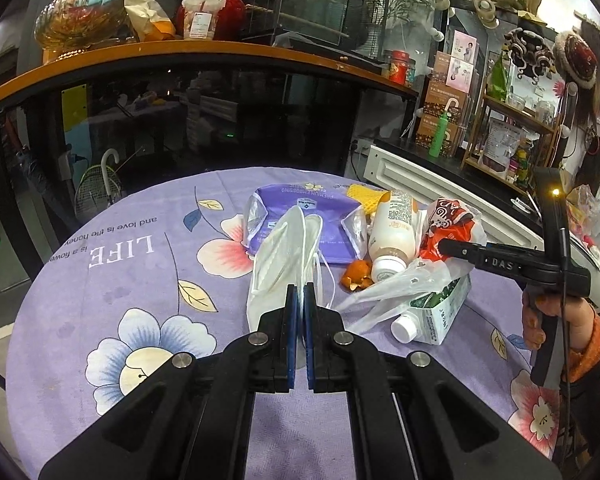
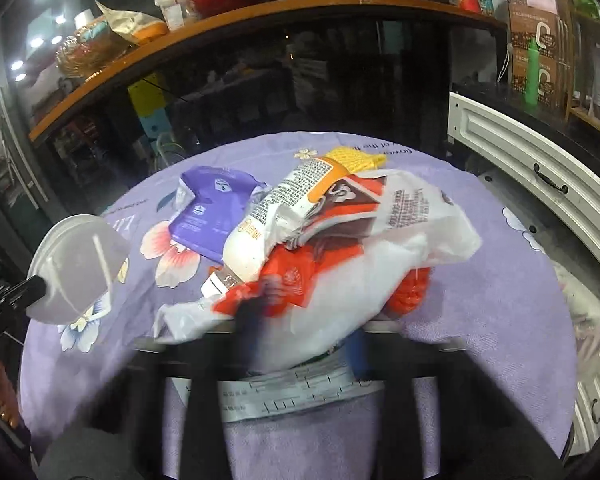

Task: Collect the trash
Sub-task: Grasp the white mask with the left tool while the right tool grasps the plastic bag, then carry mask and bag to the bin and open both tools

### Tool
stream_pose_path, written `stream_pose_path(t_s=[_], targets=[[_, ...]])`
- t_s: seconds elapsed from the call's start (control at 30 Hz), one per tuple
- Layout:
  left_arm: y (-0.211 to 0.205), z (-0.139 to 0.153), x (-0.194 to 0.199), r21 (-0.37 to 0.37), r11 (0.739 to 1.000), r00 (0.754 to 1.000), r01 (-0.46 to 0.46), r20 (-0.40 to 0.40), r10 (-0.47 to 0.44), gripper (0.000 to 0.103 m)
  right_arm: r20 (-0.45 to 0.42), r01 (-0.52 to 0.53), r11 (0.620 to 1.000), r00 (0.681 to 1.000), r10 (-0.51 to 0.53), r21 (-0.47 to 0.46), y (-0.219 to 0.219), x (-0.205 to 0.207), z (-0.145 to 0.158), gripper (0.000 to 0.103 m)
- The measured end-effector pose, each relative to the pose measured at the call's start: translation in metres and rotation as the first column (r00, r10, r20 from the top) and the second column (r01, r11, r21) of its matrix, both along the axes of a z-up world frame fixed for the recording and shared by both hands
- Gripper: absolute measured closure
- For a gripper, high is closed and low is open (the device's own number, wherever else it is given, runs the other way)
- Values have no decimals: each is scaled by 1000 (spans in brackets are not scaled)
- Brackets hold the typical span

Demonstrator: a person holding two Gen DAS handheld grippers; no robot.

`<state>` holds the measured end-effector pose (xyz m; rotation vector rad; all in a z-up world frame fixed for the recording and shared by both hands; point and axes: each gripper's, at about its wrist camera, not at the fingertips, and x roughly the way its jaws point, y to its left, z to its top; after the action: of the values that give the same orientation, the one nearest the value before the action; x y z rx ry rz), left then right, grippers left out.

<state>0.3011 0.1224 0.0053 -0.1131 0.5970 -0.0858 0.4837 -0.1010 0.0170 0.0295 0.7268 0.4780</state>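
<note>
Trash heaped mid-table point(image 1: 100, 280). Left gripper point(image 1: 300, 296) closed on white face mask point(image 1: 278, 248) — lifted clear of tablecloth. Right gripper point(image 1: 446, 247) pinching printed plastic bag point(image 2: 380, 240), presumably as receptacle; milk bottle point(image 1: 392, 236), carton point(image 1: 440, 312), orange peel point(image 1: 358, 276) uncollected.

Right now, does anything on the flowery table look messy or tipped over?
Yes. The white bottle and the green-and-white carton lie tipped on their sides, bits of orange peel are scattered beside them, and a crumpled red-and-white plastic bag is draped over the pile.
</note>
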Motion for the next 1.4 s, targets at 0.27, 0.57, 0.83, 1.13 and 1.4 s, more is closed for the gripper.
stream_pose_path(t_s=[0.27, 0.57, 0.83, 1.13, 1.4], targets=[[-6, 12, -13, -4, 1000, 999, 18, 26, -18, 99, 146, -107, 990, 985, 94, 87, -6, -43, 49, 100], [-41, 41, -47, -1, 996, 992, 90, 94, -89, 99, 241, -156, 983, 962, 130, 95, -45, -121, 99, 100], [-93, 63, -78, 5, 979, 968, 203, 151, -202, 99, 299, -122, 988, 950, 87, 98, -108, -184, 118, 100], [-180, 62, -92, -52, 922, 915, 385, 155, -373, 99, 305, 31, 996, 951, -56, 85, -207, -242, 109, 100], [-271, 49, -89, -114, 821, 829, 559, 118, -547, 99, 203, 264, 963, 941, -271, 60, -309, -276, 63, 100]])
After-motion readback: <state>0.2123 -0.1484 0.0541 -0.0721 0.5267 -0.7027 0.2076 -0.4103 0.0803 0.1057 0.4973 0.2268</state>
